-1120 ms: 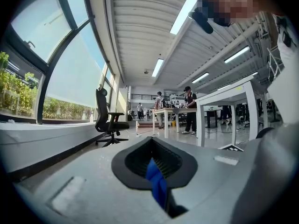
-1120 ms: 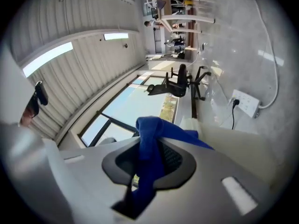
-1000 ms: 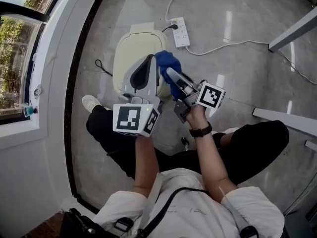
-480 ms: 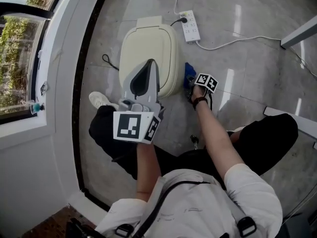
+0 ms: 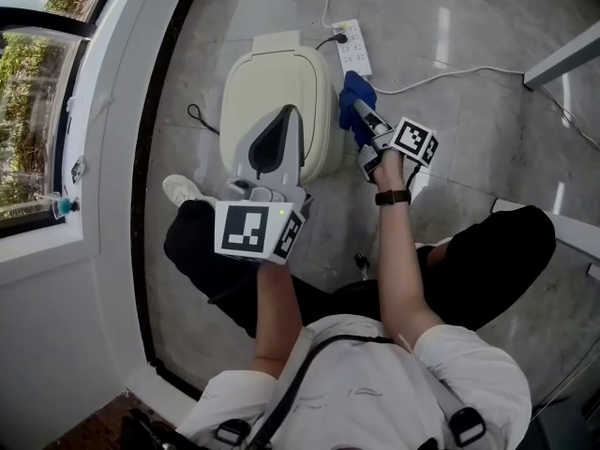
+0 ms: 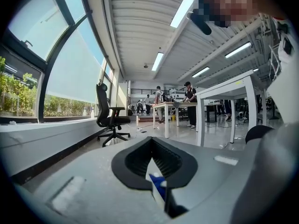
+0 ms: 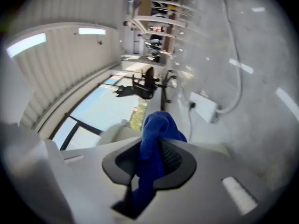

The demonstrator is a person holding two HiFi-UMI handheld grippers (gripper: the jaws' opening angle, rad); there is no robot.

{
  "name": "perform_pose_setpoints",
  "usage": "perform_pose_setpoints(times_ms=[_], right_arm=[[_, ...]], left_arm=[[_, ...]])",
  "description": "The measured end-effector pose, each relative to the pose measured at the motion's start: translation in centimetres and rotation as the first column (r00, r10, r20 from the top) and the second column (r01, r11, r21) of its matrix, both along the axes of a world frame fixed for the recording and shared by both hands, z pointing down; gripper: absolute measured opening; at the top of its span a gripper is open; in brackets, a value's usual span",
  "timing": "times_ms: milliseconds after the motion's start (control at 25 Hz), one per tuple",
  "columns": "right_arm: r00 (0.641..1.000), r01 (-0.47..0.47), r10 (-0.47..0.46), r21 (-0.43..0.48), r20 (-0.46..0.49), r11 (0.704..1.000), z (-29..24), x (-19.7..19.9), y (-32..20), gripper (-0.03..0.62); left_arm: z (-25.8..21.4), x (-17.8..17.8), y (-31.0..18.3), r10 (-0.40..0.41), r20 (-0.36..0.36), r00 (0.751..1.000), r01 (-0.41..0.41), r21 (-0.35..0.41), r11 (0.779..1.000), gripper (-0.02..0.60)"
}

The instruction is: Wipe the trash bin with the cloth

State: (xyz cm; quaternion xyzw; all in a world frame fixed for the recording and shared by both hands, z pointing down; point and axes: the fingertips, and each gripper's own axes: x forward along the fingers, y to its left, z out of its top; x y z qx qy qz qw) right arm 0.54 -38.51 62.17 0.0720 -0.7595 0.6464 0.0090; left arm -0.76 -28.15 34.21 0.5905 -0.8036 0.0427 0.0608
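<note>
Seemingly mid-wipe, the right gripper (image 5: 364, 120) clamps the cloth (image 5: 354, 92) beside the trash bin (image 5: 281, 78); next it likely needs pressing and dragging, while the left gripper (image 5: 287, 118) hangs closed, empty.

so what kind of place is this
Likely an open-plan office or lab: white desks, a black office chair beside tall windows, and a power strip on the polished floor.

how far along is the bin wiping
Done: the blue cloth is clamped in the right tongs and has been brought beside the right side of the cream trash bin. In hand: that side, by the look of it, though contact is unclear. Left: nothing shows which faces are clean, so the lid and other sides likely remain. The left tongs hang shut and empty over the lid.
</note>
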Motion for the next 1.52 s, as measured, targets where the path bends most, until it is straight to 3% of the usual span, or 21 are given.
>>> perform_pose_setpoints(times_ms=[120,240,280,360,440,560,680,840,1000,1160,1240,1280,1320,1360,1440,1520], right_arm=[[0.984,-0.022,-0.002,0.135,0.178,0.991,-10.8,1.6,-2.8,0.063],[0.914,0.057,-0.11,0.147,0.389,0.988,-17.7,0.6,-2.5,0.063],[0.895,0.091,-0.148,0.152,0.421,0.984,-18.6,-0.1,-1.8,0.063],[0.889,0.13,-0.2,0.19,0.413,0.973,-18.3,-2.0,-0.7,0.063],[0.913,0.133,-0.196,0.194,0.356,0.972,-15.2,-3.8,-0.5,0.064],[0.954,0.125,-0.139,0.068,0.267,0.99,-8.4,-5.4,-2.4,0.064],[0.98,0.197,-0.199,0.037,0.03,0.98,1.0,-7.1,-2.4,0.064],[0.941,0.202,-0.218,-0.086,-0.26,0.976,13.8,-6.0,-0.8,0.064],[0.85,0.212,-0.237,-0.107,-0.47,0.971,21.7,-3.5,1.2,0.064],[0.809,0.219,-0.246,-0.114,-0.534,0.969,23.8,-2.8,2.0,0.063],[0.814,0.21,-0.194,-0.034,-0.547,0.977,21.8,-2.6,0.3,0.063],[0.821,0.204,-0.14,0.055,-0.553,0.977,19.7,-2.6,-1.2,0.063],[0.827,0.202,-0.071,0.177,-0.557,0.963,16.7,-2.5,-3.2,0.063],[0.831,0.205,0.007,0.318,-0.556,0.926,13.0,-2.4,-5.2,0.063],[0.848,0.202,0.153,0.575,-0.508,0.793,4.3,-2.2,-8.7,0.063],[0.889,0.16,0.229,0.737,-0.397,0.657,-5.3,-2.1,-10.6,0.063]], left_arm=[[-0.4,0.5,-0.7,0.017,-0.007,1.0,-0.017,0.017,1.0,-0.003],[-0.3,0.8,-0.9,0.023,-0.012,1.0,-0.023,0.024,0.999,-0.003],[-0.2,0.8,-0.9,0.022,-0.013,1.0,-0.021,0.019,1.0,-0.003],[0.1,0.8,-0.7,0.016,-0.013,1.0,-0.016,0.009,1.0,-0.003],[0.2,0.6,-0.6,0.01,-0.015,1.0,-0.01,0.004,1.0,-0.003],[0.5,0.2,-0.6,0.011,-0.017,1.0,-0.011,0.008,1.0,-0.003],[0.6,-0.2,-0.3,0.016,-0.011,1.0,-0.016,0.0,1.0,-0.003],[0.7,-0.7,0.5,0.019,-0.009,1.0,-0.019,-0.015,1.0,-0.003],[1.1,-1.5,1.1,0.035,-0.013,0.999,-0.035,-0.023,0.999,-0.003],[0.5,-3.0,1.6,0.079,-0.037,0.996,-0.079,0.005,0.997,-0.003],[-0.1,-3.9,1.6,0.114,-0.04,0.993,-0.113,0.021,0.993,-0.003],[-0.5,-4.5,1.6,0.132,-0.036,0.991,-0.131,0.029,0.991,-0.003],[-0.8,-5.1,1.7,0.151,-0.031,0.988,-0.149,0.038,0.988,-0.003],[-1.3,-5.7,1.8,0.169,-0.025,0.985,-0.168,0.048,0.985,-0.003],[-2.1,-6.6,2.4,0.199,-0.015,0.98,-0.197,0.071,0.978,-0.003],[-2.9,-7.2,3.1,0.218,-0.004,0.976,-0.217,0.09,0.972,-0.003]])
